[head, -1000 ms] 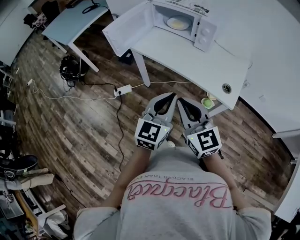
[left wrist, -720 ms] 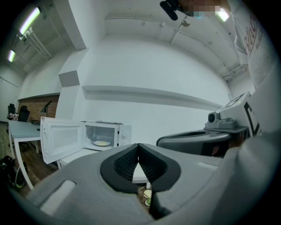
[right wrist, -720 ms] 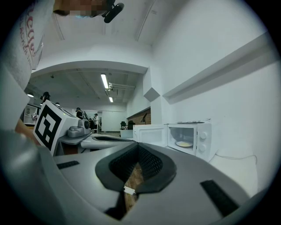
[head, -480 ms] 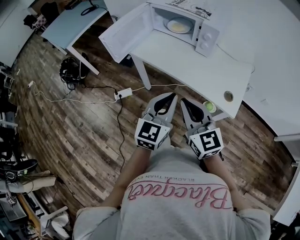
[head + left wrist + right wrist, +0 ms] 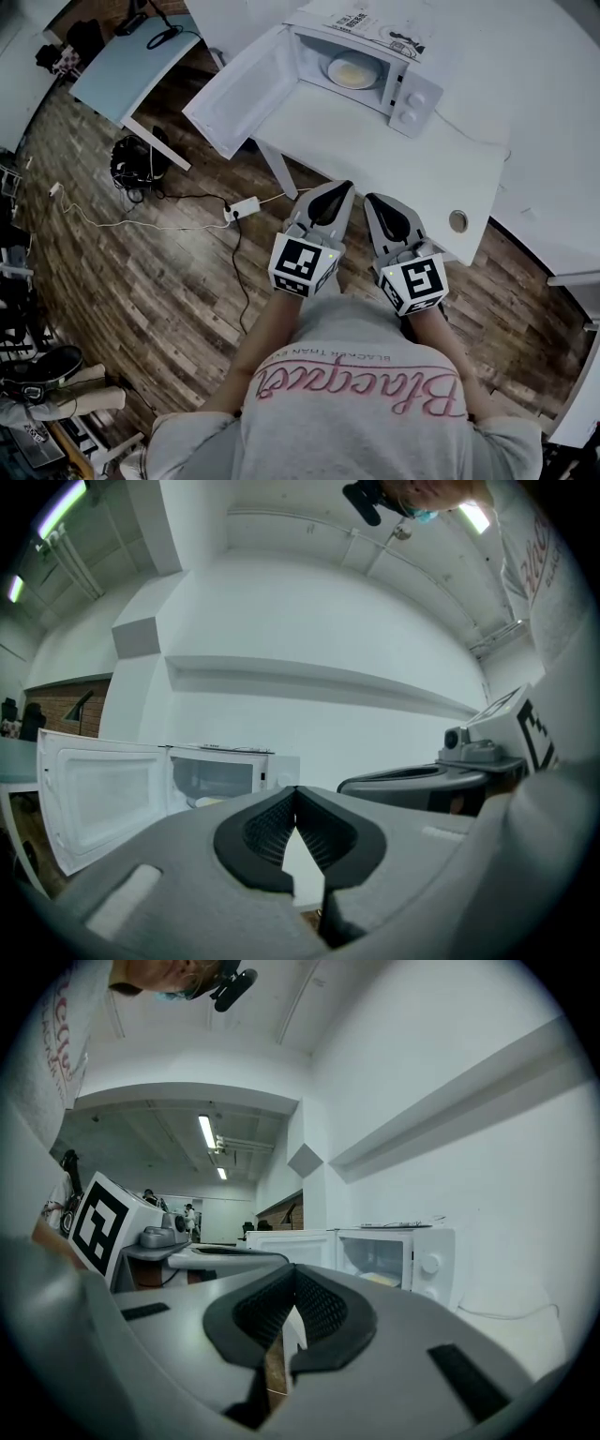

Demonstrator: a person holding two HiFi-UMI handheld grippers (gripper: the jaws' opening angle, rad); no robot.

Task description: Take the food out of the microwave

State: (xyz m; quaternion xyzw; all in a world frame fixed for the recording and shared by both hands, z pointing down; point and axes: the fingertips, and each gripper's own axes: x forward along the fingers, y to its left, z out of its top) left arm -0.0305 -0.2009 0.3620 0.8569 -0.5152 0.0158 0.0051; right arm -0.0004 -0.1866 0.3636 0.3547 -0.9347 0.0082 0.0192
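One pale, round dish of food [image 5: 355, 70] — inside open microwave [image 5: 413, 92]

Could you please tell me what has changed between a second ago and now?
The person has stepped forward. The left gripper and right gripper, earlier over the floor short of the table, now reach its near edge, closer to the microwave. Nothing was taken hold of or let go. Unchanged: both grippers shut and empty, microwave door open, plate of food inside.

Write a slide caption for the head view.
Shut and empty, the left gripper and right gripper point toward the open microwave, where a plate of food sits inside.
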